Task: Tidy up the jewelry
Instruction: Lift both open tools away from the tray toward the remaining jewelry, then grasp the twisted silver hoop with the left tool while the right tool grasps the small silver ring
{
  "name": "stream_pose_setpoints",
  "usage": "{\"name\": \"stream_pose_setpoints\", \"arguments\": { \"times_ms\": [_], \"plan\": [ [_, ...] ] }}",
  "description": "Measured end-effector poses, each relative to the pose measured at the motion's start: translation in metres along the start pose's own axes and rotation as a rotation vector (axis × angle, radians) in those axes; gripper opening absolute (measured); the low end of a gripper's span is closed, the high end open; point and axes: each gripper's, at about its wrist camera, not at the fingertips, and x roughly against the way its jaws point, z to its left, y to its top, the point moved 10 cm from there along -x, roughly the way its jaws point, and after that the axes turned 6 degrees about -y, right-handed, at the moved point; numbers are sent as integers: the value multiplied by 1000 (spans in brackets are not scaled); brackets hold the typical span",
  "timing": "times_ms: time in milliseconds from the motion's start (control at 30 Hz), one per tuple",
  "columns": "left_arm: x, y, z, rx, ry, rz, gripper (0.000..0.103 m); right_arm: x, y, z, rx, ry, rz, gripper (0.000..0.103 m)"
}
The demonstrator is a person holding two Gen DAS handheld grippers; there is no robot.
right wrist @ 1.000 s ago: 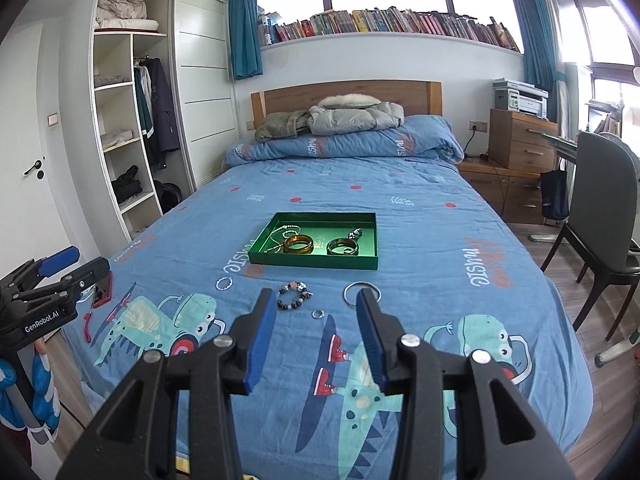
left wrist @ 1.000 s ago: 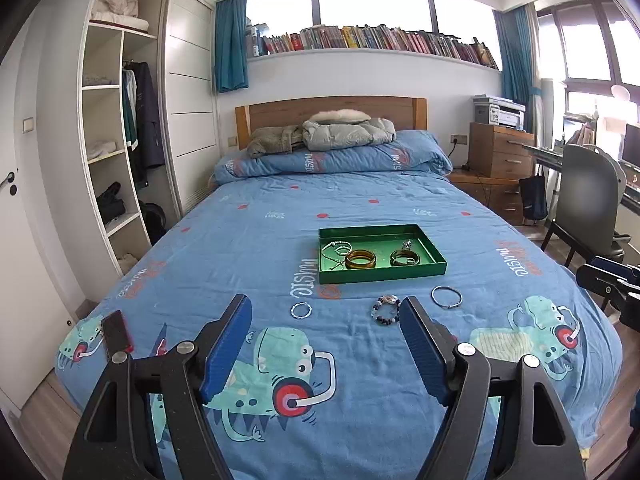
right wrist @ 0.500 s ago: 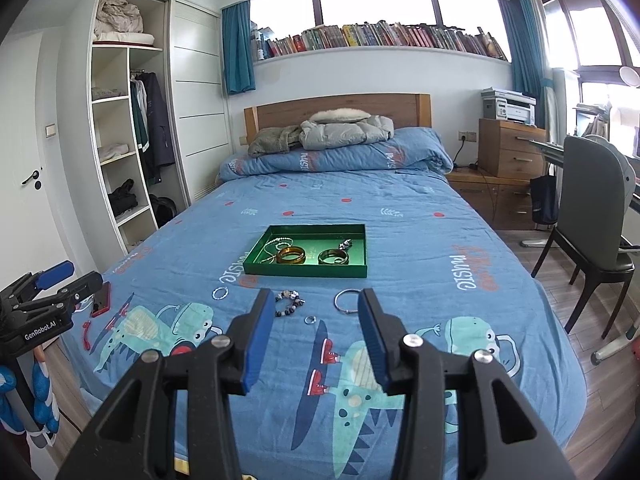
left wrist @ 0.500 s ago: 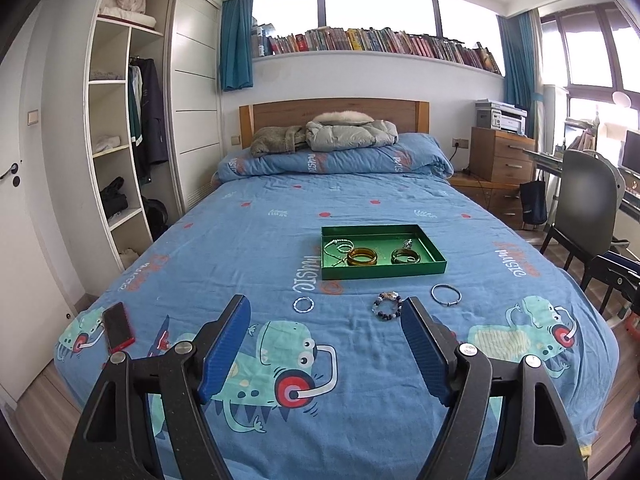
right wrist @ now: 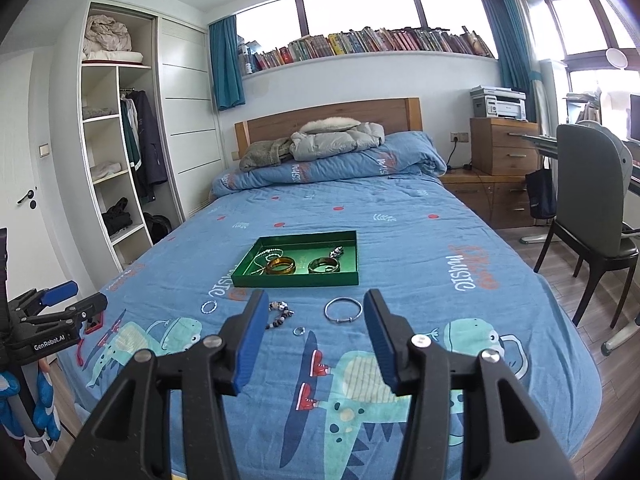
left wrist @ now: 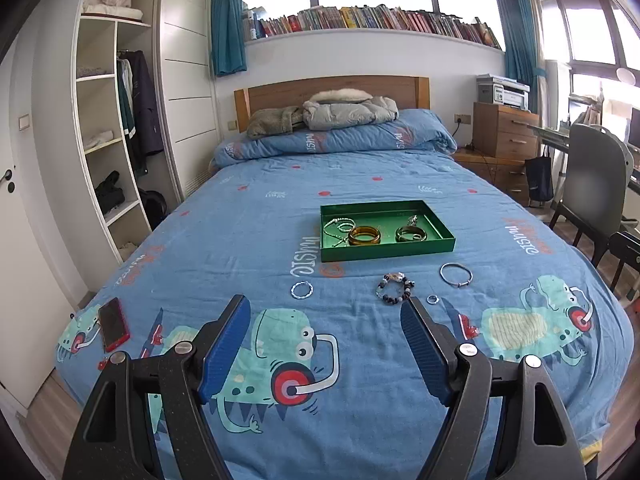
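Note:
A green tray lies mid-bed and holds an amber bangle, a dark bangle and a silver chain. In front of it, loose on the blue cover, are a twisted silver ring, a beaded bracelet, a silver bangle and a small ring. My left gripper hovers open near the bed's foot, with nothing between its fingers. My right gripper hangs short of the silver bangle and small ring. Its jaws are opening and hold nothing.
A red phone and a red pen lie at the bed's near left corner. Jackets are piled by the headboard. A chair and wooden drawers stand to the right, an open wardrobe to the left.
The right gripper's jaws have spread wider. Both grippers have drifted a little lower toward the bed, and the red phone has come into the left wrist view. The jewelry has not moved.

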Motion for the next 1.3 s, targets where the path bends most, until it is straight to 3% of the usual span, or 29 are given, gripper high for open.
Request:
{"name": "stream_pose_setpoints", "arguments": {
  "times_ms": [233,367,733,1033,1300],
  "plan": [
    [-21,-20,8,13,-2,42,77,-24,-12,-9,-23,11,9,50],
    [-37,-38,12,5,-13,91,77,-43,-25,-8,-27,49,46,54],
    [-88,-68,24,45,-44,178,77,-107,-65,-11,-40,42,154,54],
    [-168,-69,50,121,-60,226,77,-179,-94,18,35,77,258,53],
    [-258,-62,77,125,-9,265,76,-252,-114,53,94,115,337,51]
  ]
}}
